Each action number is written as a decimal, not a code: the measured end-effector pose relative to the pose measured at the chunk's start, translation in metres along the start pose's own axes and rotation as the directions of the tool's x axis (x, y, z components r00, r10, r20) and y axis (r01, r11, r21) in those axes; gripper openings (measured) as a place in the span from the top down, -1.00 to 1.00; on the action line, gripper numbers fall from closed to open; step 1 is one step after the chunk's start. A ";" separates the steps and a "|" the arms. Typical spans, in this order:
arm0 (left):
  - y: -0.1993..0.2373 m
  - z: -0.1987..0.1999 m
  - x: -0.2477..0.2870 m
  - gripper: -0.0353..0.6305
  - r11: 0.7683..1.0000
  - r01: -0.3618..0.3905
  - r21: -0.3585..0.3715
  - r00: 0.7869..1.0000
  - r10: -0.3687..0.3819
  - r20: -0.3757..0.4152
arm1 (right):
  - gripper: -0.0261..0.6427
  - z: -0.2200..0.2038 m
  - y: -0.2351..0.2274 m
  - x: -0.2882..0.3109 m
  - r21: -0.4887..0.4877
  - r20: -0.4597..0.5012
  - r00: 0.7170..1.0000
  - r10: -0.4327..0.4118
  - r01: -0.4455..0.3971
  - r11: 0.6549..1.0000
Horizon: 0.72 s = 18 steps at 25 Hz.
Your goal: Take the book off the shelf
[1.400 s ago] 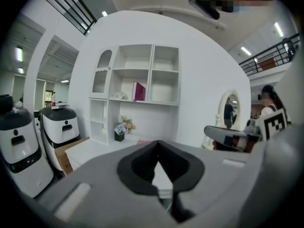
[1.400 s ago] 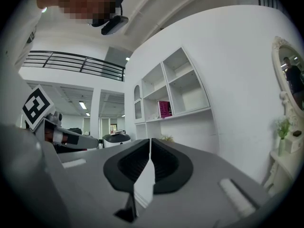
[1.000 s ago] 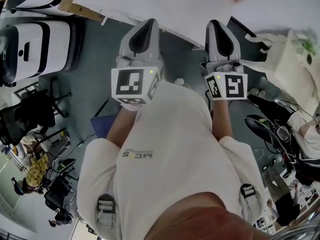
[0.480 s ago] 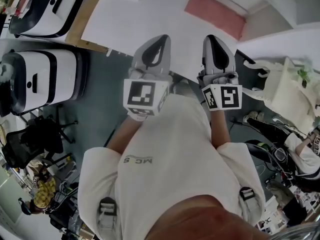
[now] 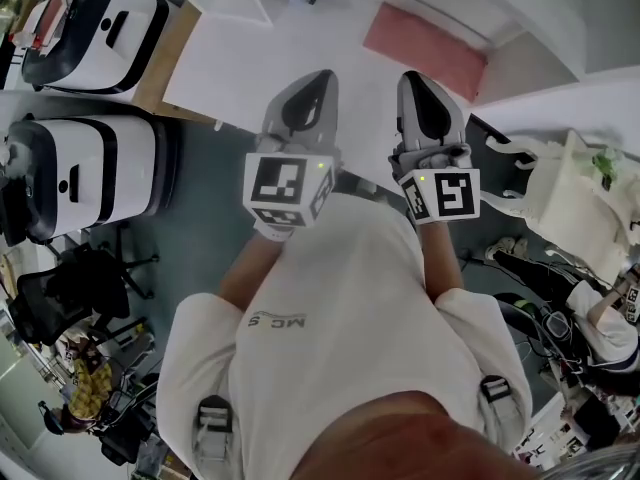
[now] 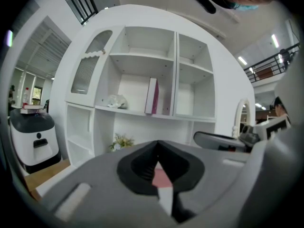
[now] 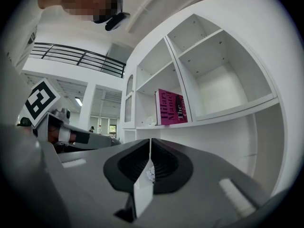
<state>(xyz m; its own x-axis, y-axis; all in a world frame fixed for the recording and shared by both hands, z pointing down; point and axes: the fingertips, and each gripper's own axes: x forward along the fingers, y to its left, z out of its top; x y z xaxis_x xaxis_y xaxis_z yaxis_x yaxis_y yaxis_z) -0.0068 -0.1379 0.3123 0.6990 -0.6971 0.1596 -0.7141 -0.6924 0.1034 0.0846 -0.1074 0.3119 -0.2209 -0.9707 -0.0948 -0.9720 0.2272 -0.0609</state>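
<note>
A magenta book (image 6: 152, 96) stands upright on the middle board of a white shelf unit (image 6: 121, 112), at the right end of its compartment. From the right gripper view the book (image 7: 171, 107) shows its cover, with the shelf unit (image 7: 228, 109) to the right. My left gripper (image 5: 316, 80) and right gripper (image 5: 414, 80) are held side by side in front of my body, pointing at the shelf and well short of it. The left gripper (image 6: 157, 144) is shut and empty. The right gripper (image 7: 150, 141) also has its jaws together with nothing between them.
A pink mat (image 5: 425, 38) lies on the white floor strip before the shelf. Two white machines (image 5: 85, 163) stand at the left, with dark chairs (image 5: 70, 278) behind. A flower pot (image 6: 121, 141) sits low in the shelf, a white ornament (image 6: 115, 101) beside the book. A white bag (image 5: 585, 203) stands at the right.
Both grippers have moved forward toward the shelf together. The pink mat and the shelf's base have come further into the head view.
</note>
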 end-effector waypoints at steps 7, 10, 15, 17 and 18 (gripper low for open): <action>0.014 0.017 0.018 0.88 0.999 -0.024 0.030 0.999 0.023 0.033 | 0.93 0.006 -0.010 0.012 -0.001 0.003 1.000 -0.012 0.012 1.000; 0.018 0.029 0.027 0.88 0.999 -0.021 0.040 0.998 0.019 0.053 | 0.93 0.012 -0.014 0.015 -0.004 0.012 1.000 -0.017 0.017 1.000; 0.022 0.042 0.045 0.77 0.999 0.012 0.046 0.998 -0.014 0.057 | 0.93 0.019 -0.019 0.022 -0.015 0.020 1.000 -0.013 0.013 1.000; 0.022 0.051 0.051 0.71 0.998 0.019 0.055 0.998 -0.023 0.066 | 0.93 0.023 -0.020 0.025 -0.018 0.024 1.000 -0.012 0.012 1.000; 0.023 0.056 0.054 0.69 0.998 0.020 0.059 0.997 -0.025 0.073 | 0.93 0.024 -0.021 0.026 -0.019 0.027 1.000 -0.011 0.011 1.000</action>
<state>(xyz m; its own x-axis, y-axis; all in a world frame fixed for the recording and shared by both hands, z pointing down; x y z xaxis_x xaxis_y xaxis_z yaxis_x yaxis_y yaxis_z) 0.0166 -0.2014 0.2679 0.7174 -0.6914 0.0852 -0.6961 -0.7163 0.0486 0.1009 -0.1355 0.2864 -0.2084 -0.9706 -0.1208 -0.9757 0.2149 -0.0430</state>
